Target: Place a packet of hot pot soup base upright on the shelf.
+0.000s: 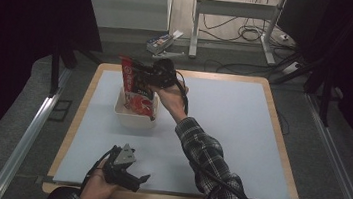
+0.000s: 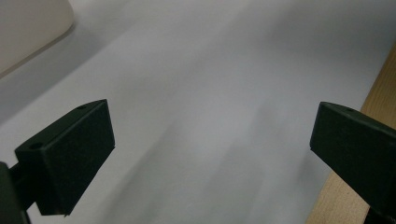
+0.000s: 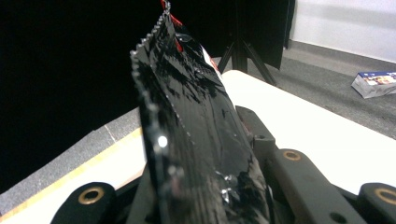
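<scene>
Red packet (image 1: 137,91), lower end hidden inside white tub (image 1: 135,116), in right gripper (image 1: 152,79).

Print on the red snack packet (image 1: 137,91) is too small to read in the high view; its lower end sits inside the white tub (image 1: 135,116), so the tub's contents are hidden; in the right gripper view the packet (image 3: 196,140) stands edge-on against the lens, covering the right gripper (image 1: 153,76) between its jaws and blocking the table just ahead; the packet's base is cut off at the bottom edge. In the left gripper view the left gripper (image 2: 210,154) has both jaws cropped at the bottom and sides; the surface ahead is blurred; the tub (image 2: 28,28) is cut off at the upper corner. The small box (image 1: 163,41) on the floor beyond the table carries illegible print.
</scene>
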{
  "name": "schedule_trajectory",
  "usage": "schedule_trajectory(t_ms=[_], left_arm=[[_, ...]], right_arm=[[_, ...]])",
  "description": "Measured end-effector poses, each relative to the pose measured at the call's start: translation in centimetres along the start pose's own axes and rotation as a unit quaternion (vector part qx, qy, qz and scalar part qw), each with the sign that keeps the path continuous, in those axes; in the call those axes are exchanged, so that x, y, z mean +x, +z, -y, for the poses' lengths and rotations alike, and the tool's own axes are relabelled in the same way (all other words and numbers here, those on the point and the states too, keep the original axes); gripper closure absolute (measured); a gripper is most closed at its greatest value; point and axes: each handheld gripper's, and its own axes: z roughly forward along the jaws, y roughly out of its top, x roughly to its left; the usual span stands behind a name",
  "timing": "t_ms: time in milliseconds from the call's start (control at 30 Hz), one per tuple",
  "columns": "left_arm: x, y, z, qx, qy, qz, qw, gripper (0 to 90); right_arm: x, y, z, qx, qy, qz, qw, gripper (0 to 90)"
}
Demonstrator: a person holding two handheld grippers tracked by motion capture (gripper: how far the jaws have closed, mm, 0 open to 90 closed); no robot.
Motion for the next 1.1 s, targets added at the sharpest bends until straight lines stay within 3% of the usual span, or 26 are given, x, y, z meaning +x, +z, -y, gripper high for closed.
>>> schedule_trajectory(t_ms=[367,600,667,733,767,833,867,933,967,1100], left_arm=[[-0.1,0.1,0.0,0.002,0.003,0.000,1.0000,0.0],[-0.1,0.2,0.0,0.005,0.004,0.000,1.0000,0.0],[-0.1,0.2,0.0,0.004,0.003,-0.001,1.0000,0.0],[-0.1,0.2,0.0,0.004,0.004,-0.001,1.0000,0.0],[-0.1,0.2,0.0,0.004,0.004,-0.001,1.0000,0.0],[-0.1,0.2,0.0,0.005,0.005,-0.001,1.0000,0.0],[-0.1,0.2,0.0,0.005,0.006,-0.001,1.0000,0.0],[-0.2,0.2,0.0,0.006,0.007,-0.001,1.0000,0.0],[-0.2,0.3,0.0,0.006,0.007,-0.001,1.0000,0.0],[-0.1,0.3,0.0,0.006,0.004,0.000,1.0000,0.1]], right_arm=[[-1.5,-0.2,2.6,0.029,-0.008,0.003,0.9996,71.7],[-3.0,-0.8,3.7,0.036,0.008,0.004,0.9993,70.1],[-3.0,-0.7,3.6,0.052,0.008,0.003,0.9986,67.3],[-2.7,-0.4,3.5,0.078,-0.010,0.015,0.9968,59.4],[-2.7,-0.4,3.5,0.078,-0.010,0.015,0.9968,59.4],[-2.2,-0.1,3.6,0.095,-0.038,0.030,0.9942,47.9],[-2.1,-0.1,3.7,0.091,-0.044,0.033,0.9943,37.7],[-2.2,-0.1,3.7,0.090,-0.041,0.029,0.9947,33.8],[-2.3,-0.2,3.6,0.088,-0.038,0.030,0.9949,24.6],[-2.5,-0.5,3.6,0.088,-0.032,0.020,0.9954,15.5]])
